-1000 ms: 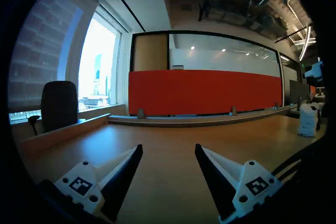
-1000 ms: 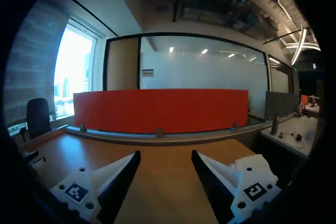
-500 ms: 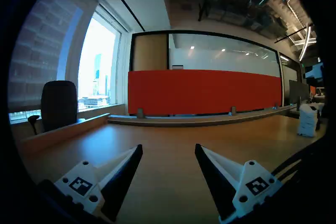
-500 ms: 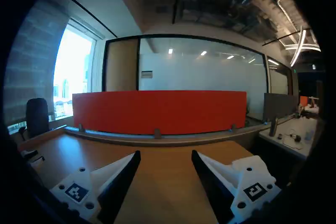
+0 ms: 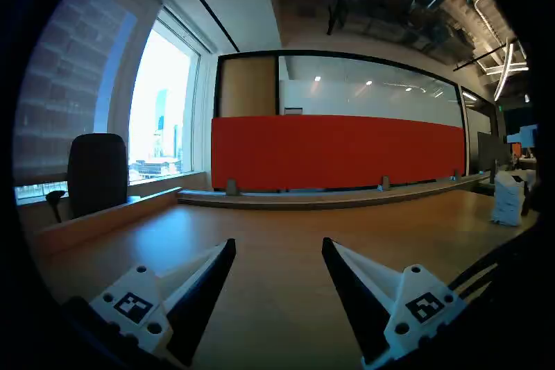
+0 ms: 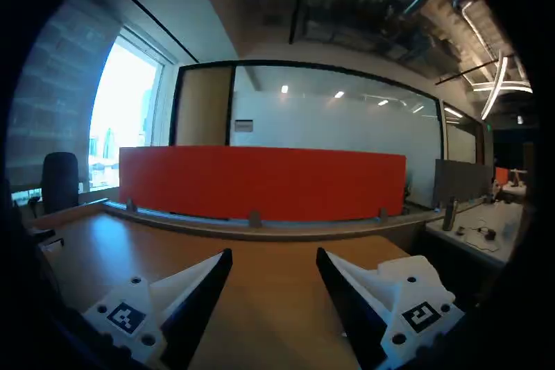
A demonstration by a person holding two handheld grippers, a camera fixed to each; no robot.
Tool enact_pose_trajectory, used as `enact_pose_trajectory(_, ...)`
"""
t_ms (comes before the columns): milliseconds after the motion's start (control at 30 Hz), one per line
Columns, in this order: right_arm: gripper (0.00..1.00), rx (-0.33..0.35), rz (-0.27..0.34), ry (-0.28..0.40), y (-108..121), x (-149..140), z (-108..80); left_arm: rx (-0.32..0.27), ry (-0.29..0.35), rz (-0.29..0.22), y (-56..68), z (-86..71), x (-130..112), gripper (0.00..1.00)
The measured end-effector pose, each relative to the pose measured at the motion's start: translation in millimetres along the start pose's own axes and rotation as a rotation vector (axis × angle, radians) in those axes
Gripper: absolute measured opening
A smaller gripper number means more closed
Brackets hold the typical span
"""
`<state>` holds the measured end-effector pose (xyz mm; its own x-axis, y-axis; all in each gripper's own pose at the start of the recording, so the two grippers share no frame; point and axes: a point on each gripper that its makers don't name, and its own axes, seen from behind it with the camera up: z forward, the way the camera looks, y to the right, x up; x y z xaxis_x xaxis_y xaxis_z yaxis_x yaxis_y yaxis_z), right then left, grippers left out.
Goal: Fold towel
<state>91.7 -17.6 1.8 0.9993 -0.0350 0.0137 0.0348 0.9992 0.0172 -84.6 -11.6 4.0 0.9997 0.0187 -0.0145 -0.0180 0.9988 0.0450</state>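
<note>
L gripper (image 5: 277, 240) — jaws spread; R gripper (image 6: 274, 250) — jaws spread | both above wood desk (image 5: 312, 221)

wooden desk (image 5: 277, 231), red divider (image 5: 333, 151) along far edge, black chair (image 5: 97, 172) beside window (image 5: 163, 113)

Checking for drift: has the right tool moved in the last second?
Yes, the right tool rolled slightly: red divider now higher at left, lower at right.
</note>
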Motion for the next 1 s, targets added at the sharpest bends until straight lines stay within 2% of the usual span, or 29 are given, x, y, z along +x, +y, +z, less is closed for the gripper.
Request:
enact_pose_trajectory(300,0.93,0.005,0.027,0.005,4.8,-34.7,4.1,-0.001,0.0,0.0,0.4,0.3,-0.5,0.92)
enact_pose_trajectory(600,0.93,-0.019,0.068,-0.002,14.9,-66.5,9.2,-0.001,0.001,0.001,0.9,-0.1,-0.7,0.92)
enact_pose_trajectory(1000,0.93,-0.001,0.09,0.011,18.6,-86.0,12.7,-0.001,0.001,0.0,1.1,-1.1,-0.9,0.92)
